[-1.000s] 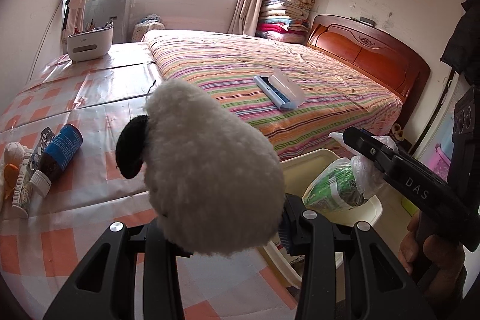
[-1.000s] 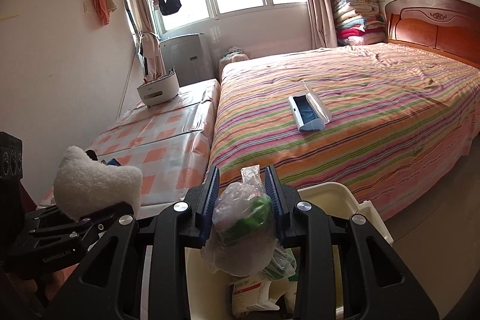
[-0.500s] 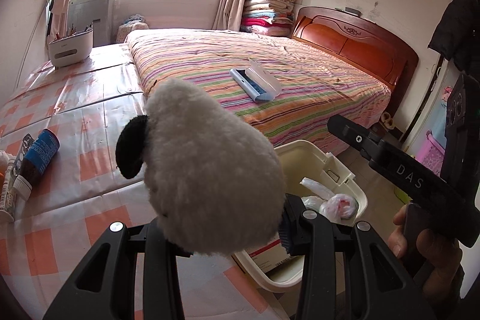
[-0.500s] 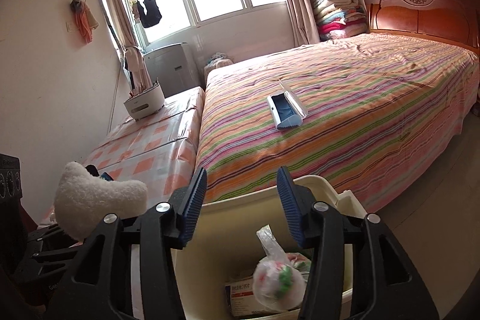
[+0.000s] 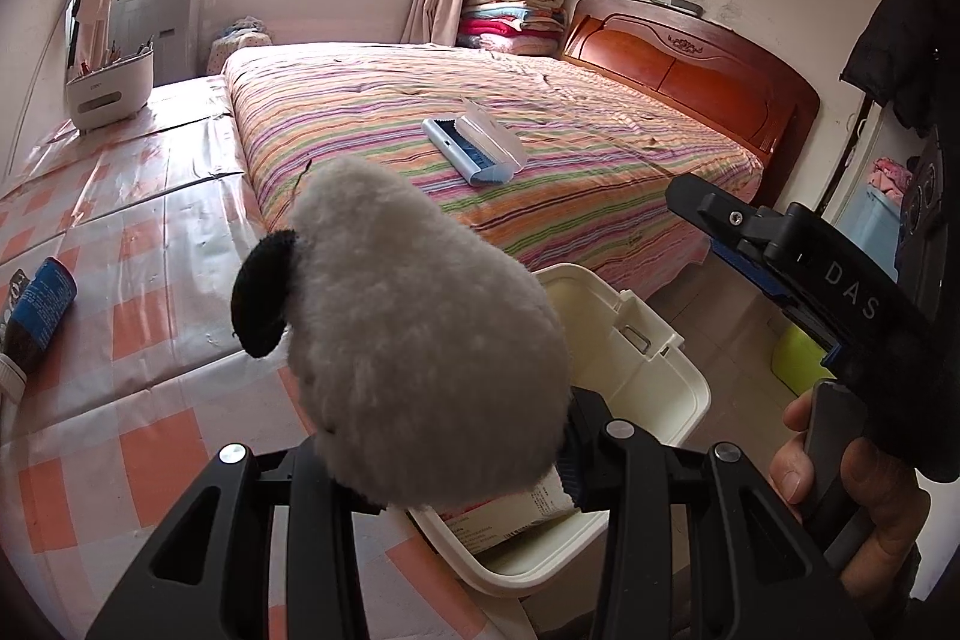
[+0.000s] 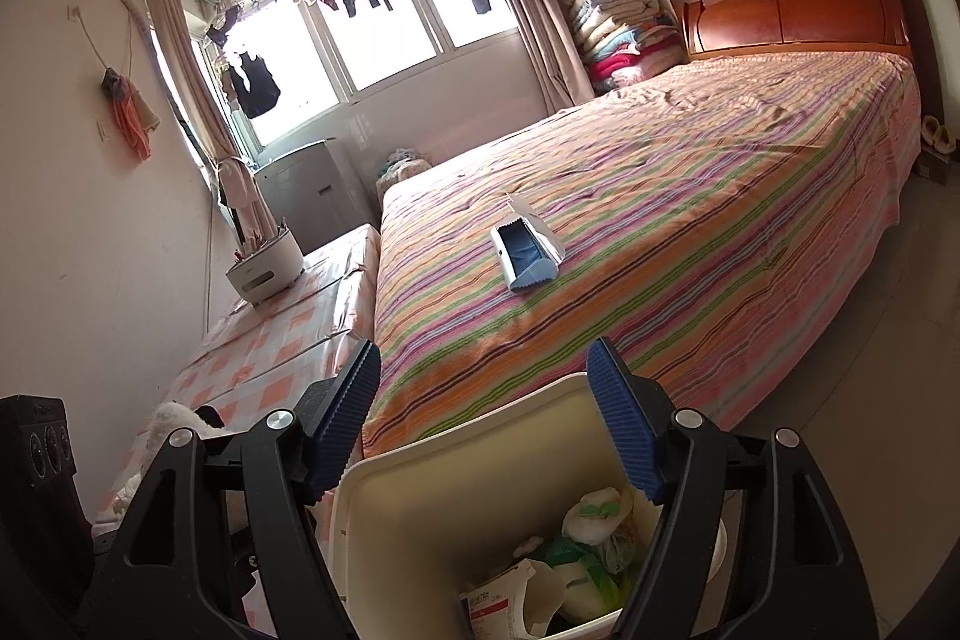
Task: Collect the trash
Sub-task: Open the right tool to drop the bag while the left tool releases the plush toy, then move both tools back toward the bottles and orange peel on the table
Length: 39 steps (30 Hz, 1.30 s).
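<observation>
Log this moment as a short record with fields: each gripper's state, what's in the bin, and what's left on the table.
left gripper: shut on white plush toy
right gripper: open, empty, above bin
trash bin: cream, lid up, beside table; holds plastic-bagged trash and a small printed box
table: blue bottle lying near left edge

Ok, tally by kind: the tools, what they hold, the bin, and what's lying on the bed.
Tools: 2, the left tool shut on the plush, the right tool open and empty
Plush: 1
Bin: 1
Brush on the bed: 1
Total: 5
</observation>
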Available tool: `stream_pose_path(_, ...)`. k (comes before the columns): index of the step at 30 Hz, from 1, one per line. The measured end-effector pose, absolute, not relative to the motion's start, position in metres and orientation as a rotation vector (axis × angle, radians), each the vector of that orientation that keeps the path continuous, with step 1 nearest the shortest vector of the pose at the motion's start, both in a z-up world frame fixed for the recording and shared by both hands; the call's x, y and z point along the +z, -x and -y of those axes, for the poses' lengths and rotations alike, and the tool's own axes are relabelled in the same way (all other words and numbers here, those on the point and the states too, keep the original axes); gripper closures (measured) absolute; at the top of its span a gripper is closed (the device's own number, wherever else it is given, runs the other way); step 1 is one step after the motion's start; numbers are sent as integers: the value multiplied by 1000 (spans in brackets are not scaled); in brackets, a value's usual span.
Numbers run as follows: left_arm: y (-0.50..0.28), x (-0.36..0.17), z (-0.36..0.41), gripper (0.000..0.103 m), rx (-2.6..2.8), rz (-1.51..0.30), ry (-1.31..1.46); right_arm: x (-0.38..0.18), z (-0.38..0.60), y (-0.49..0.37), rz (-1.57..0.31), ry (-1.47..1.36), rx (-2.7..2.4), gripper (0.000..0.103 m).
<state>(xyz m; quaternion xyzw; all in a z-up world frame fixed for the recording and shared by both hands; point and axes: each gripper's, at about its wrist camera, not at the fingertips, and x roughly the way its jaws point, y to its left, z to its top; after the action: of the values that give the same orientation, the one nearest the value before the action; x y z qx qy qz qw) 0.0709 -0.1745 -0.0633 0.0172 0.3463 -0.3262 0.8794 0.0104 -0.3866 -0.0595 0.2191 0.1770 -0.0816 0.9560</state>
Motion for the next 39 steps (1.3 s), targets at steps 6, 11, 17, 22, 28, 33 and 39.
stream_pose_path(6,-66,-68,187,55,-699,-729,-55,-60,388,-10,-357,-450,-168,33)
stream_pose_path(11,-65,-68,185,29,-674,-701,-57,-61,389,-10,-358,-458,-170,28)
stream_pose_path(17,-64,-65,180,22,-640,-690,-67,-64,386,-12,-366,-455,-171,21)
stream_pose_path(22,-68,-66,174,20,-633,-711,-49,-64,383,-13,-366,-457,-176,16)
stream_pose_path(28,-73,-60,159,19,-613,-698,-10,-64,377,-18,-372,-466,-163,14)
stream_pose_path(33,-85,-50,128,19,-543,-690,64,-60,356,-27,-375,-431,-113,14)
stream_pose_path(39,-103,-49,79,19,-426,-692,105,-57,318,-45,-402,-337,-27,11)
